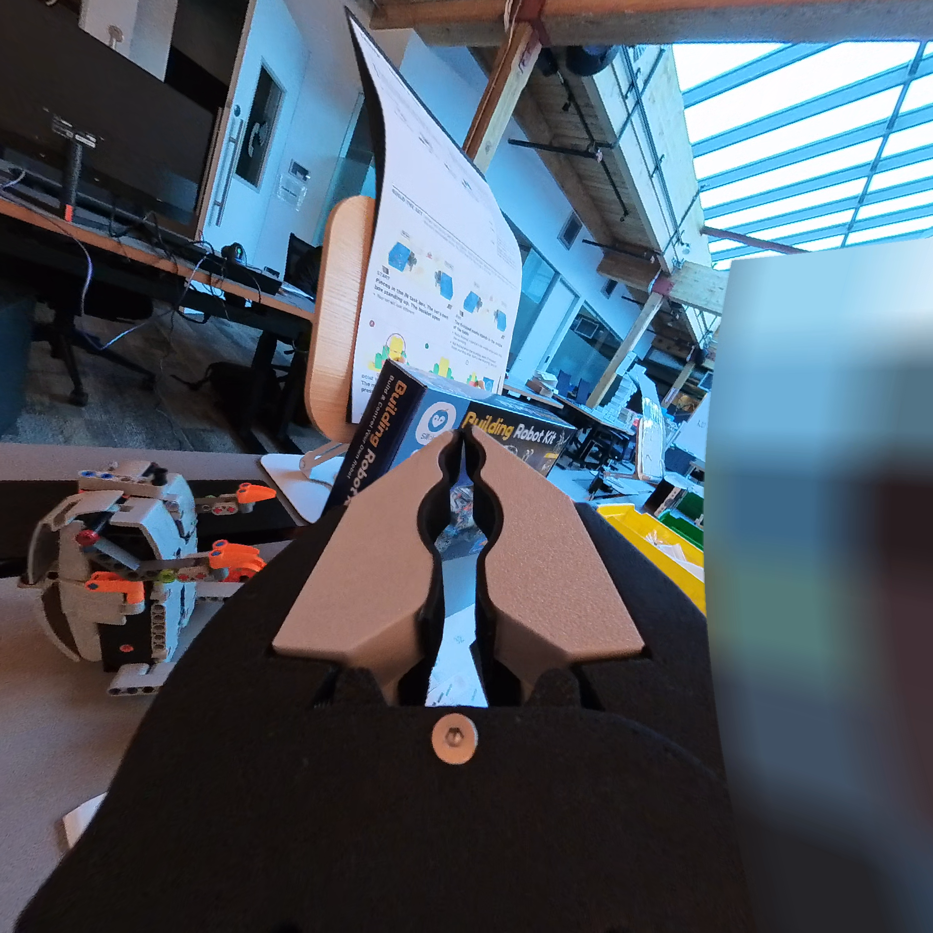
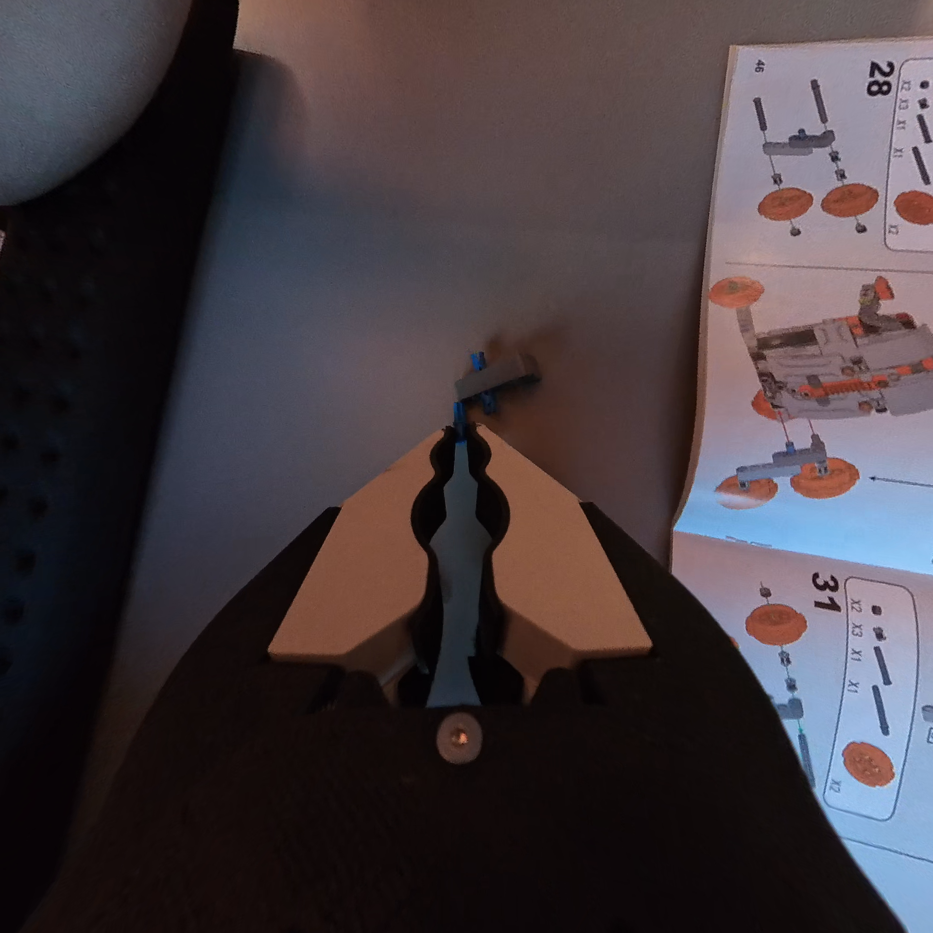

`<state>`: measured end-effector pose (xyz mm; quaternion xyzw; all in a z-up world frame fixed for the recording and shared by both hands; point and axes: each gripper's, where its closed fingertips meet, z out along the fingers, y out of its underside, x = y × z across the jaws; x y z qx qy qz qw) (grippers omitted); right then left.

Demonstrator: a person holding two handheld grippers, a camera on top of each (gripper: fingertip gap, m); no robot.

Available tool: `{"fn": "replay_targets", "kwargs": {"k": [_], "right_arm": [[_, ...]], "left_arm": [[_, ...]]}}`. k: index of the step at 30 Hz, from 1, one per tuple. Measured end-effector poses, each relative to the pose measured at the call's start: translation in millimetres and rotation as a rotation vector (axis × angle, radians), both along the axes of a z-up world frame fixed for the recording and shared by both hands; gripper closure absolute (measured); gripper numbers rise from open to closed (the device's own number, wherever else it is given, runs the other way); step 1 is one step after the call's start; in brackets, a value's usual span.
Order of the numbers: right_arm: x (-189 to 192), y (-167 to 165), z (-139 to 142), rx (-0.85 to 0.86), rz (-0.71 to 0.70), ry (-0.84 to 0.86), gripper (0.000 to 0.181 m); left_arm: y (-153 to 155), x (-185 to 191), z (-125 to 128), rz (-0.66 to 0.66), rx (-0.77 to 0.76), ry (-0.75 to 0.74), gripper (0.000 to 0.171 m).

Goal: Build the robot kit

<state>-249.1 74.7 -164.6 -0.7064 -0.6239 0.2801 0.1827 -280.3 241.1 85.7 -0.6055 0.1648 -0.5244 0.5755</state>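
The pale worktop [image 1: 30,747] is being seen low from the left wrist view, with a dark mat [image 1: 40,510] lying across its far left part. A printed instruction sheet [image 1: 444,242] is being propped upright on a wooden stand [image 1: 338,313] toward the far edge, and a dark kit box [image 1: 510,434] is standing just in front of it. A yellow bin [image 1: 651,535] is being seen at the right, near the far edge, with a green one just behind it. A grey and white brick-built model [image 1: 121,570] with orange parts is resting at the left, partly on the mat's near edge.

The left gripper [image 1: 463,435] is being held above the worktop, pointing at the box; its fingertips are pressed together at the tips with nothing between them.

In the right wrist view the worktop [image 2: 404,202] is being looked down on, with an open instruction booklet [image 2: 808,353] lying at the right edge and a dark perforated surface [image 2: 75,404] along the left.

The right gripper [image 2: 460,430] is being clenched on a small blue pin [image 2: 459,415], which is being pinched at the very tips. That pin is sitting in a short grey beam [image 2: 497,381] (a second blue pin [image 2: 488,404] is crossing it), near the middle of the worktop; whether the beam is touching the surface cannot be told.
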Motion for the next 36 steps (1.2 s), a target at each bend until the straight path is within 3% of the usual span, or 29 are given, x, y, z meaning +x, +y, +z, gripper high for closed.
{"fn": "replay_targets", "kwargs": {"k": [5, 13, 18, 28, 36], "right_arm": [[-6, -5, 0, 0.007, 0.024, 0.001, 0.177], [31, 1, 0, -0.085, 0.000, -0.049, 0.177], [42, 3, 0, -0.075, -0.010, -0.092, 0.177], [47, 3, 0, -0.092, -0.023, -0.085, 0.177], [47, 3, 0, -0.118, -0.029, -0.067, 0.177]], "left_arm": [[1, -1, -2, 0.004, -0.002, 0.024, 0.171], [6, -3, -8, 0.021, -0.016, 0.021, 0.171], [18, -14, -16, 0.112, -0.007, 0.052, 0.171], [9, -11, 3, 0.126, 0.073, 0.019, 0.171], [4, -52, 18, 0.179, 0.098, -0.008, 0.171]]}}
